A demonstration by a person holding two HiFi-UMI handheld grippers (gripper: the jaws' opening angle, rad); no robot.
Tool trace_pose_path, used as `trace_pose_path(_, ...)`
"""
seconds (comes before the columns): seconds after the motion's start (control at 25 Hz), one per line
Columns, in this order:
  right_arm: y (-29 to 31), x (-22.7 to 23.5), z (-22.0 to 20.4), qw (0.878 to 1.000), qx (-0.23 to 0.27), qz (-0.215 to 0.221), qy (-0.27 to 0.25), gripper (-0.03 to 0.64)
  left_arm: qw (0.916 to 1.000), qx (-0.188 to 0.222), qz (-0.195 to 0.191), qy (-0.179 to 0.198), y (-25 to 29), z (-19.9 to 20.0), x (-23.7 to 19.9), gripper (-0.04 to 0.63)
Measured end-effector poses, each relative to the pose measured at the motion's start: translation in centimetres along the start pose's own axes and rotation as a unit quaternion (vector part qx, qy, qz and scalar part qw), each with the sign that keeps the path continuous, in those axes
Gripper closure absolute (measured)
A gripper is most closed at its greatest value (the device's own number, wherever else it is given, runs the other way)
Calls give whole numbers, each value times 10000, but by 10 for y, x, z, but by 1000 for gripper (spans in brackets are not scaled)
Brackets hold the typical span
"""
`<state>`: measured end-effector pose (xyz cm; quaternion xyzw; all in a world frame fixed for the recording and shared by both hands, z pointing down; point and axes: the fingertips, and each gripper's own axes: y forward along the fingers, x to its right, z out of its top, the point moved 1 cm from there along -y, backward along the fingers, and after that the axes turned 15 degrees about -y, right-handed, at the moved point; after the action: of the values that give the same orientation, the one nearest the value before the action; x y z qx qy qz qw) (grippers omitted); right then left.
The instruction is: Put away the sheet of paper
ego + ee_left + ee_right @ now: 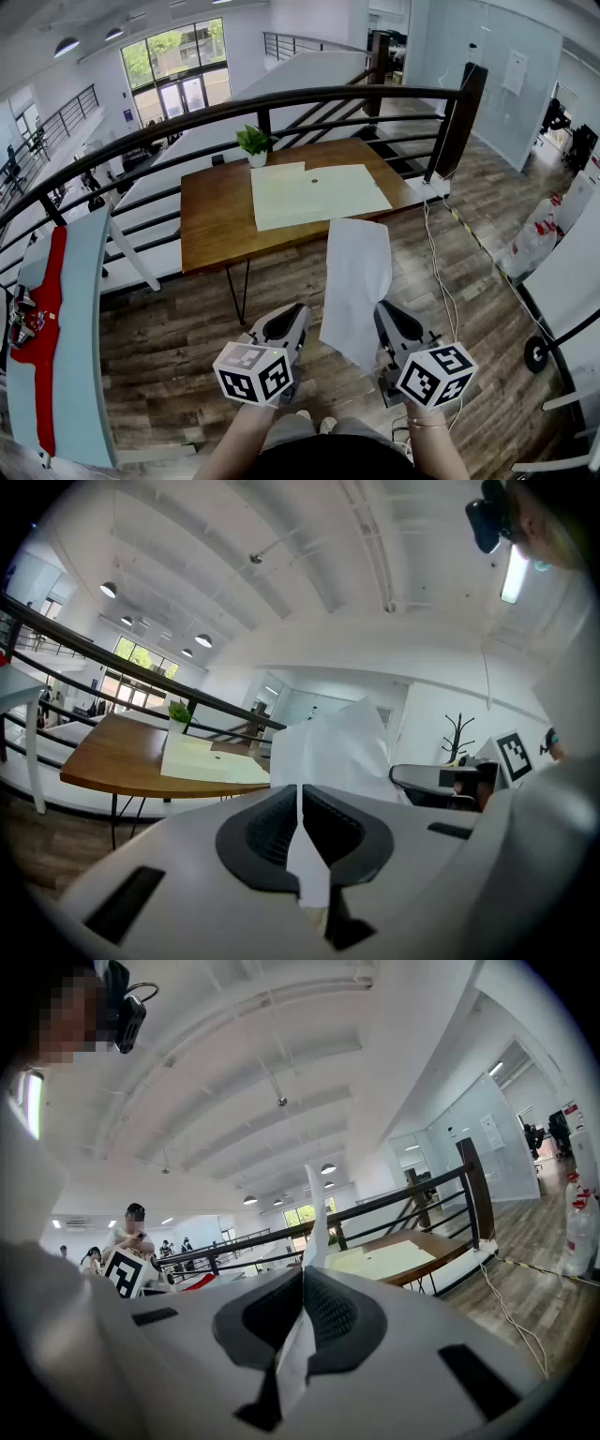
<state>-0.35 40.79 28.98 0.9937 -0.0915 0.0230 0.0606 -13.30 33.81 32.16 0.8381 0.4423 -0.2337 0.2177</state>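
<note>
1. Head view: I've got the sheet of paper (356,281) up in the air between my left gripper (292,323) and my right gripper (384,328). It hangs over the wooden floor (187,347), short of the table (220,211).
2. Only the left gripper view shows that grip: jaws pinched tight on the sheet's edge, paper billowing up ahead.
3. Right gripper view: jaws clamped on the paper too, seen here edge-on as a thin white strip.
4. A coat stand (457,735) shows in the left gripper view only.
</note>
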Motion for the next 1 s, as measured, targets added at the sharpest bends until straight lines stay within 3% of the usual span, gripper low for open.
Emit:
trace_pose_path(0.44,14,6,-13,9999,-163,14,-44,588,9998,-58,159,-117,6,4,-18,568)
trace_pose_path(1.0,43,2,-14,9996,-36,-199,196,588,9993,-314,-214,6,18,17,-40,568)
